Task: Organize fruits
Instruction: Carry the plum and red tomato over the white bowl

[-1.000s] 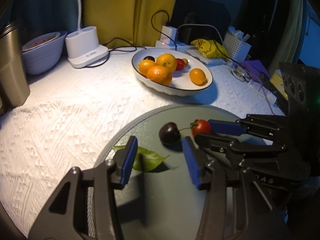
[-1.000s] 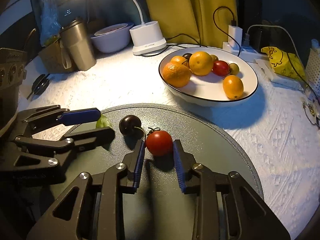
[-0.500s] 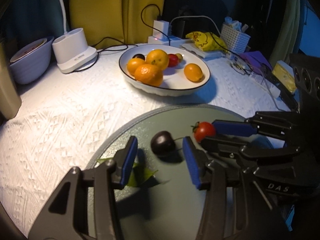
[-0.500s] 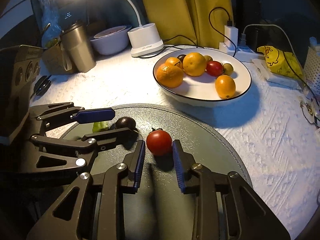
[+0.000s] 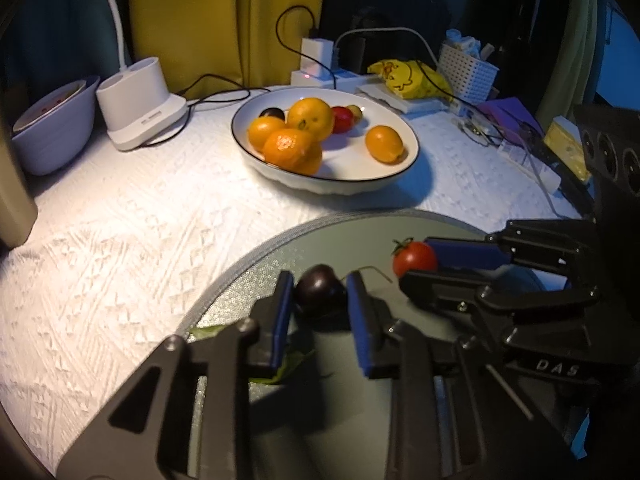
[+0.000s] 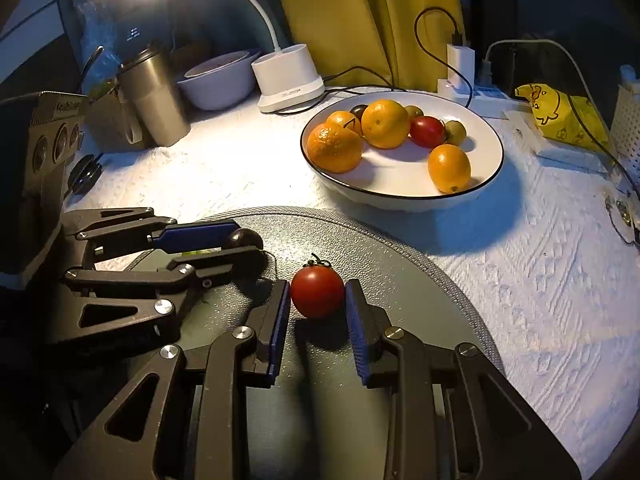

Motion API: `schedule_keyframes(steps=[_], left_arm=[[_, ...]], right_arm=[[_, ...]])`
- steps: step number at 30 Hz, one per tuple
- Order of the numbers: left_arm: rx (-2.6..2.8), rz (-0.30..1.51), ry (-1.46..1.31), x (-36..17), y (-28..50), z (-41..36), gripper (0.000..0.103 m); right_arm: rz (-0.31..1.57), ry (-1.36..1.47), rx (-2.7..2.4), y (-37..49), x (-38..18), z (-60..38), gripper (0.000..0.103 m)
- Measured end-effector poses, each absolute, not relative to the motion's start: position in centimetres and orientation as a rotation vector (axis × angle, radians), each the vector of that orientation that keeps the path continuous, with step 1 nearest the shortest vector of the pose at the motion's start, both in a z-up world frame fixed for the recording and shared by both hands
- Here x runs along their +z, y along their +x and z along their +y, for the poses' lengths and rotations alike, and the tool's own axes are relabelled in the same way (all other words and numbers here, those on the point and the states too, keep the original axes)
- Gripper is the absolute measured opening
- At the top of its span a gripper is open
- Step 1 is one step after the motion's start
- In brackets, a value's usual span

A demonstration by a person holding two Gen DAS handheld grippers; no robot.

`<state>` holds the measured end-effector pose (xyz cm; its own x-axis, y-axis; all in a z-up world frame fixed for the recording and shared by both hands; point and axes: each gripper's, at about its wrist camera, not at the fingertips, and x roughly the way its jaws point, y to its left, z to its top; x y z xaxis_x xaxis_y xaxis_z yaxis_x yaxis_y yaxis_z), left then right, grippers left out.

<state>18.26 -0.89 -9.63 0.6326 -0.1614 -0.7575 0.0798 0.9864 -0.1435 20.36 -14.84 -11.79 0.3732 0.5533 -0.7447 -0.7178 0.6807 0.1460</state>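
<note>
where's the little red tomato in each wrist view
Left wrist: the tomato sits right of centre on the grey mat, at the right gripper's tips.
Right wrist: the tomato is at centre, between the blue pads.
Shared landmark: the white fruit bowl behind the mat.

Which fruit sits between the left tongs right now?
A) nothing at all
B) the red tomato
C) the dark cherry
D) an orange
C: the left tongs have just closed on the dark cherry on the grey mat, while the red tomato sits between the right tongs.
</note>
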Motion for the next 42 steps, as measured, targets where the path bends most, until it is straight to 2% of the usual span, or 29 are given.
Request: schedule_keyframes(steps=[19,42], left_arm=[[-0.186,0.812,-0.091,-6.6,21.0,-2.2,0.028],[-0.223,0.830,-0.106,-7.9,27.8,-3.5,0.028]], right_arm=[[0.796,-0.157,0.763,24.1,-9.4,-17.2,0.030],[0.739,-0.160,0.621,31.2,-8.7,-18.4,0.030]])
